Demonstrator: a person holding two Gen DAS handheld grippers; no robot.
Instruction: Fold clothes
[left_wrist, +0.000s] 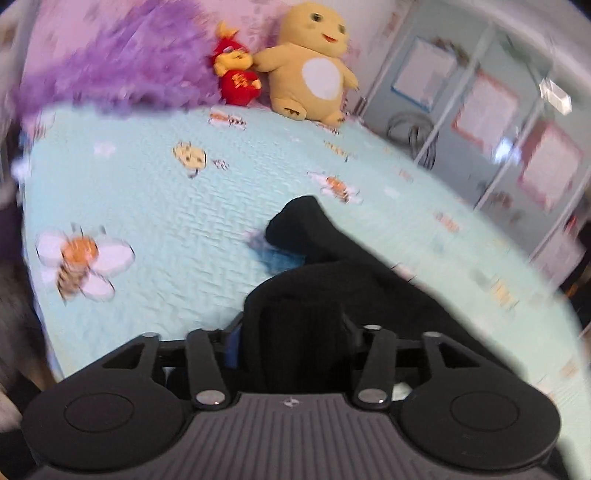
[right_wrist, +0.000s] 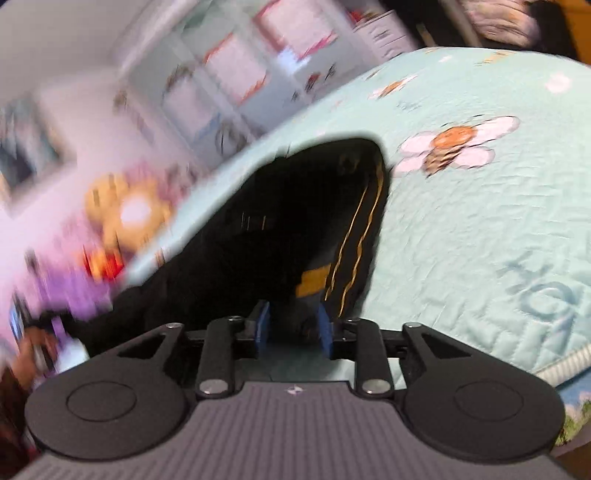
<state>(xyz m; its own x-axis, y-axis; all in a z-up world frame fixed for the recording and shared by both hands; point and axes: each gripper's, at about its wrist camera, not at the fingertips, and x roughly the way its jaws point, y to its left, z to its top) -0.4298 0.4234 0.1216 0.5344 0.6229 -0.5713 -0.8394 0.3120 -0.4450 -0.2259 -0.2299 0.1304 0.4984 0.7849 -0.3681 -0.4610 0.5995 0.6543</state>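
A black garment lies bunched on the light blue bedspread, with one end sticking up ahead. A thick fold of it fills the gap of my left gripper. Its jaws stand wide and the blue left pad shows bare beside the cloth, so it is open. In the right wrist view the same black garment shows yellow stripes along one edge and stretches away over the bedspread. My right gripper is open at the garment's near edge, and its blue pads are apart.
A yellow plush toy, a small red plush toy and a fluffy purple thing sit at the head of the bed. Glass-fronted cabinets stand beyond the bed's right edge. Both views are blurred.
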